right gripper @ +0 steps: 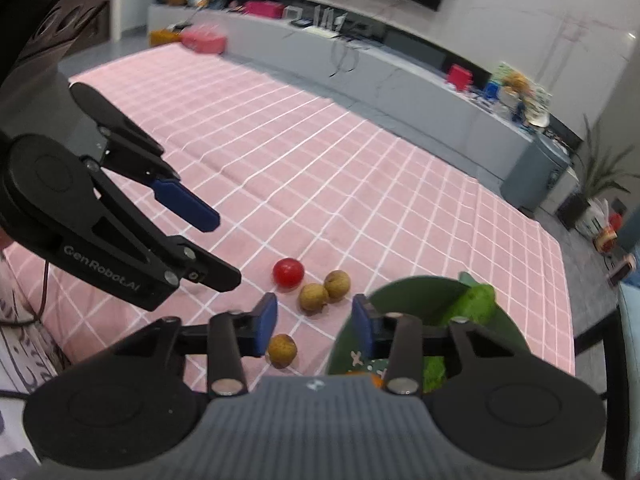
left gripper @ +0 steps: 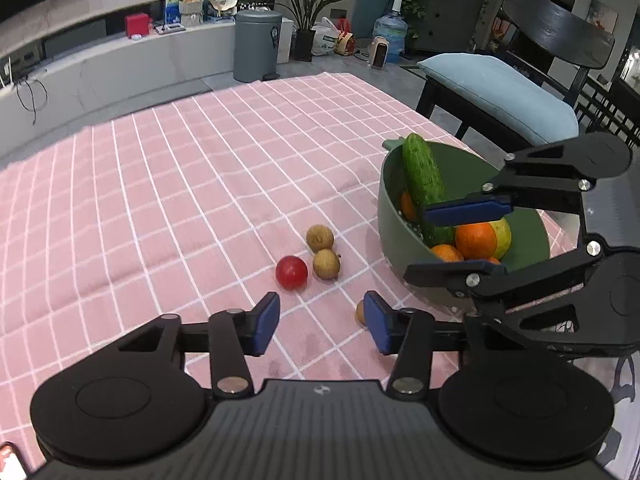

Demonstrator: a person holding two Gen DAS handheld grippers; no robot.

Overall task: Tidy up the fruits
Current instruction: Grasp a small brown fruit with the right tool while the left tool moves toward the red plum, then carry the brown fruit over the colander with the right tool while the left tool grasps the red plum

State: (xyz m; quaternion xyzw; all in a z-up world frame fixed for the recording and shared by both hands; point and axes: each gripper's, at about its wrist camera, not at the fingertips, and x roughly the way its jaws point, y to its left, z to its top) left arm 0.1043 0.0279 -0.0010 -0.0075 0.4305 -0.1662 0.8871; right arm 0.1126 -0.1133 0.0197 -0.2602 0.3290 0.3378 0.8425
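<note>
- Pink checked tablecloth (left gripper: pixel 160 200) holds a cherry tomato (left gripper: pixel 291 272) and three longans (left gripper: pixel 326 264) beside the green bowl (left gripper: pixel 394 236); round fruit could roll if nudged.
- Left gripper (left gripper: pixel 322 320) and right gripper (right gripper: pixel 314 322) both stand apart, empty; working this near each other, they could collide.

"genrobot.ai" stands on the left hand-held gripper (right gripper: pixel 218 248) arm.

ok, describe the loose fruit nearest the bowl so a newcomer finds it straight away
Start at the green bowl on the pink checked cloth. Just outside its rim, toward the camera in the right wrist view, lies a single brown longan. Unlike the other two longans, it sits alone, away from the red tomato.
</note>
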